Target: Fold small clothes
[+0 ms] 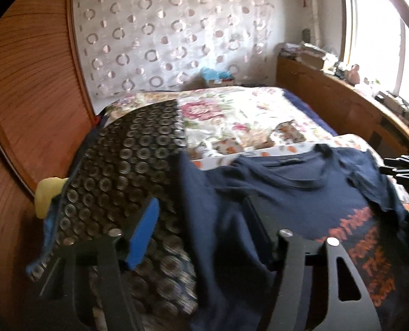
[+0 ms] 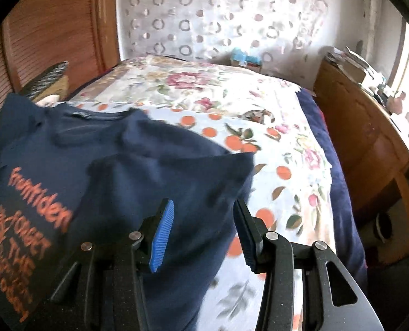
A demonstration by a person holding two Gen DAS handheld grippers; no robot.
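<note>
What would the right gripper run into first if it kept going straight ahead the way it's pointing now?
Most likely the navy T-shirt: the open right gripper has the shirt's folded-over sleeve directly between and ahead of its fingers. Past that lies the floral bedspread. Depth is hard to judge in this fisheye view.

Floral bedspread (image 2: pixel 259 104), circle-patterned curtain (image 1: pixel 163 33), wooden headboard (image 1: pixel 342 104)

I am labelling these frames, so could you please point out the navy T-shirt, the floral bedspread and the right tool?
navy T-shirt (image 1: pixel 292 190): left wrist view, chest below the collar.
floral bedspread (image 2: pixel 193 82): right wrist view, pink flower print.
right tool (image 2: pixel 201 230): right wrist view, midway between its open fingertips.
</note>
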